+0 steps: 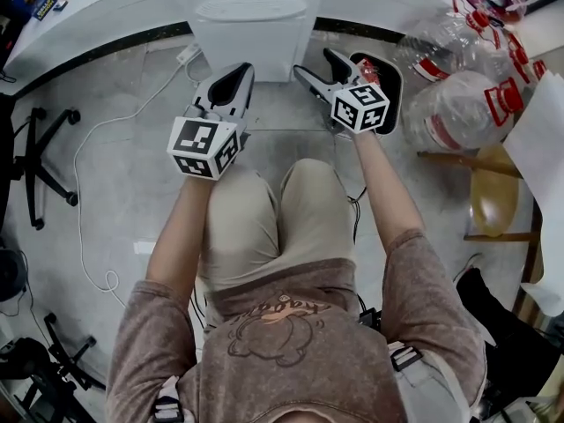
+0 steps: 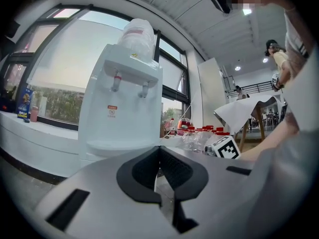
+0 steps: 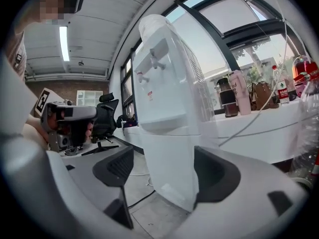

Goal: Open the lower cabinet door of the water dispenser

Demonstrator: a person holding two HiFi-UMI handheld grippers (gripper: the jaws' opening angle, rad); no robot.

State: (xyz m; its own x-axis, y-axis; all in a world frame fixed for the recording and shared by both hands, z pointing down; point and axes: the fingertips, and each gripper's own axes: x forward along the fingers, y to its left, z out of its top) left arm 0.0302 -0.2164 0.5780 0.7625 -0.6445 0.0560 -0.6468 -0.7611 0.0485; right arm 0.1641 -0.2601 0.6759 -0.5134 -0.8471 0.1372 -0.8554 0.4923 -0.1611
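Two grippers facing the dispenser, door not yet touched

Both tools are hovering over the person's knees, short of the water dispenser, which is standing on the floor against the window counter, straight ahead in the head view. The left gripper is pointing level at the machine with its jaws clenched together and nothing between them. In its own view the dark pads are meeting at the middle, and the taps and drip tray are showing above them. The right gripper is riding slightly further forward with its jaws spread wide and empty. In its own view the white lower body of the dispenser is filling the gap between the two pads, but it is standing apart from them, so nothing is being gripped.

By my reading, the approach is the step in hand, and the right gripper is lining up on the lower cabinet door. That door is looking shut and flush beneath the drip tray. No handle or finger recess is showing in any view, so I cannot tell which edge is meant to be pulled.

Closing on a free edge of the door probably comes next, and that is calling for the open jaws to come in low toward the cabinet. The pull would then need to follow the door's swing. Empty bottles are crowding the floor to the right and a cable is trailing on the left.
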